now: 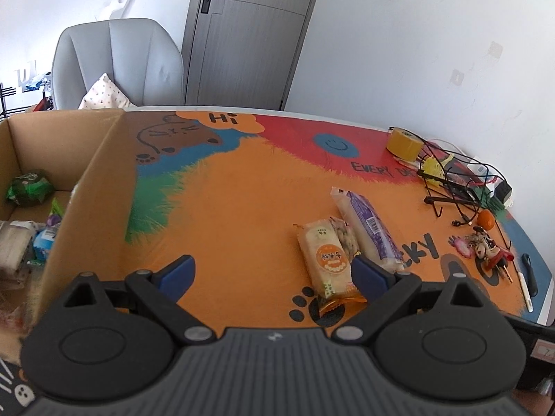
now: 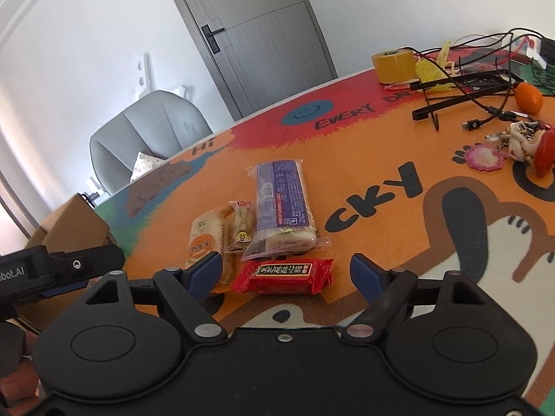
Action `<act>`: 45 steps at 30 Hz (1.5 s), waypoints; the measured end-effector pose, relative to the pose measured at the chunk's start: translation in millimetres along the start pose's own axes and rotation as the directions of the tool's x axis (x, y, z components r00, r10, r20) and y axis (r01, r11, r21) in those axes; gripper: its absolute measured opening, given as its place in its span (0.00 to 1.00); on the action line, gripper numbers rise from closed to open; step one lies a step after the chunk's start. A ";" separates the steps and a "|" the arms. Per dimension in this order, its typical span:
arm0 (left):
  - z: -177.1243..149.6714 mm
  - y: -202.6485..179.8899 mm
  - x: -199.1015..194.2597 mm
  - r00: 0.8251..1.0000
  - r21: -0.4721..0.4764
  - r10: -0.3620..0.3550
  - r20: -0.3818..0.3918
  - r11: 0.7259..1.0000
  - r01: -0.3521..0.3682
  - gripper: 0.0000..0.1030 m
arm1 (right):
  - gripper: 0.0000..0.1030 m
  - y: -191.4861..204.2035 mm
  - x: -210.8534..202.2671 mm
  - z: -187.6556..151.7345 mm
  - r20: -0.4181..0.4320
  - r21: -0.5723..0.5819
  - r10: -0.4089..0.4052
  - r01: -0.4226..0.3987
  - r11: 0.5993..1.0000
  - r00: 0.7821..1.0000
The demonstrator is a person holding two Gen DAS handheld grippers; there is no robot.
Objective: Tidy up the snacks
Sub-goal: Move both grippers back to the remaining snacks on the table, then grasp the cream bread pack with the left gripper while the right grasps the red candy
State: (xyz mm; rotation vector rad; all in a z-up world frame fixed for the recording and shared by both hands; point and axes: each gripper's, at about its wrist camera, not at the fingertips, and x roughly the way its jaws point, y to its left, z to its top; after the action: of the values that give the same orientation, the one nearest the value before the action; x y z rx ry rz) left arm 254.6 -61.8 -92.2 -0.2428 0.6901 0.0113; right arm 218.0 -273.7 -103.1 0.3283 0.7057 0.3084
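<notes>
Three snack packs lie side by side on the colourful table mat: an orange-labelled pack (image 1: 326, 260) (image 2: 208, 239), a small clear packet (image 1: 345, 239) (image 2: 242, 225) and a long purple pack (image 1: 371, 228) (image 2: 282, 204). A red packet (image 2: 282, 275) lies crosswise in front of them. My right gripper (image 2: 286, 265) is open around the red packet, its pads clear of both ends. My left gripper (image 1: 274, 270) is open over bare mat, its right finger beside the orange-labelled pack. A cardboard box (image 1: 86, 187) (image 2: 73, 225) at the left holds several snacks.
At the far right of the table are a yellow tape roll (image 1: 404, 144), a black wire stand (image 1: 451, 187) with cables, a tangerine (image 1: 485, 218) (image 2: 529, 98), keychain charms (image 2: 520, 142) and pens (image 1: 527, 284). A grey chair (image 1: 118, 62) and a door stand behind the table.
</notes>
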 end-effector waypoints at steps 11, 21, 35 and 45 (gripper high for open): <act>5.4 -17.2 26.2 1.000 0.019 -0.005 -0.021 1.000 0.005 0.93 | 0.45 -7.2 10.7 3.6 0.003 -0.066 -0.038 0.038 0.997 0.999; -4.6 -43.0 57.1 0.998 0.054 -0.017 -0.053 0.998 0.020 0.91 | 0.31 -27.6 4.4 4.9 0.001 -0.037 -0.008 0.008 0.999 1.000; -14.9 -36.0 63.0 0.995 0.096 -0.007 -0.099 0.995 0.017 0.33 | 0.33 -15.1 -4.2 11.3 0.044 -0.044 0.100 -0.098 0.994 0.994; -22.2 -17.8 43.4 0.994 0.086 -0.016 -0.111 0.996 0.026 0.32 | 0.34 3.4 0.2 0.8 -0.019 -0.106 0.112 -0.113 0.988 0.994</act>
State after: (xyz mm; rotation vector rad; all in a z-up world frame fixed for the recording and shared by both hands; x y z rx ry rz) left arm 275.7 -87.1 -132.2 -0.1679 0.7964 -0.0529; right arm 218.1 -270.7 -101.2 0.2655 0.6815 0.4542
